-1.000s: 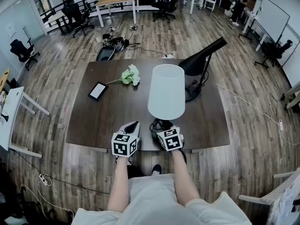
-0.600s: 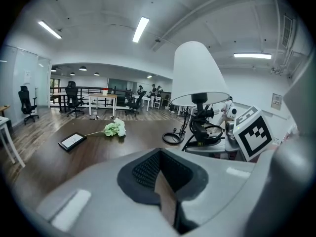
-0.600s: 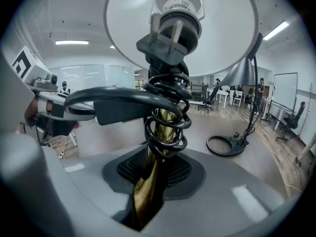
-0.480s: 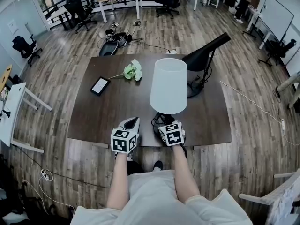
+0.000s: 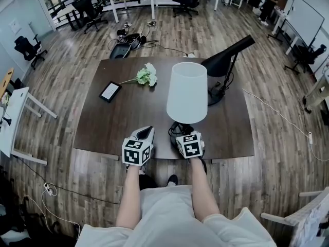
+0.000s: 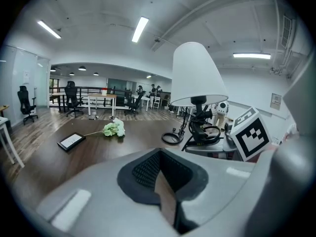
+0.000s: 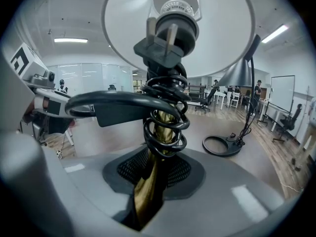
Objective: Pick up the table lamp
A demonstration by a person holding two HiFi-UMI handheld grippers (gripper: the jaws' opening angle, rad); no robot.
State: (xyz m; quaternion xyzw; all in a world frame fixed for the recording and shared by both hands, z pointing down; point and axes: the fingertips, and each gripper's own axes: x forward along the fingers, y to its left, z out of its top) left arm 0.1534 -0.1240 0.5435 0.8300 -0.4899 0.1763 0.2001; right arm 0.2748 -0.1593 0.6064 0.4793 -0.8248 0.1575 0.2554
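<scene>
Dark office table (image 5: 103, 133) | table lamp (image 5: 186, 104) at its near edge | right gripper (image 7: 148, 209) clamped on brass stem (image 7: 154, 179), under wound cord (image 7: 165, 115) | left gripper (image 6: 165, 201) closed, empty | probably top-heavy, stem stiff but smooth, shade (image 7: 222, 28) delicate: grip stem low.

Head view overhead, gripper views low, sharing lamp (image 5: 187, 92)

The table lamp's (image 5: 187, 91) shade reads to me as smooth matt white, its stem (image 7: 150, 181) as polished brass-coloured metal, and its coiled cord (image 7: 165, 120) as glossy black. The bench (image 5: 118, 122) is dark wood grain with a soft sheen. My right tool (image 7: 148, 206) and left tool (image 6: 165, 201) look like matt grey plastic with black ribbed pads (image 7: 175, 171). The desk lamp (image 5: 226, 60) at the bench's far right corner is matt black.
</scene>
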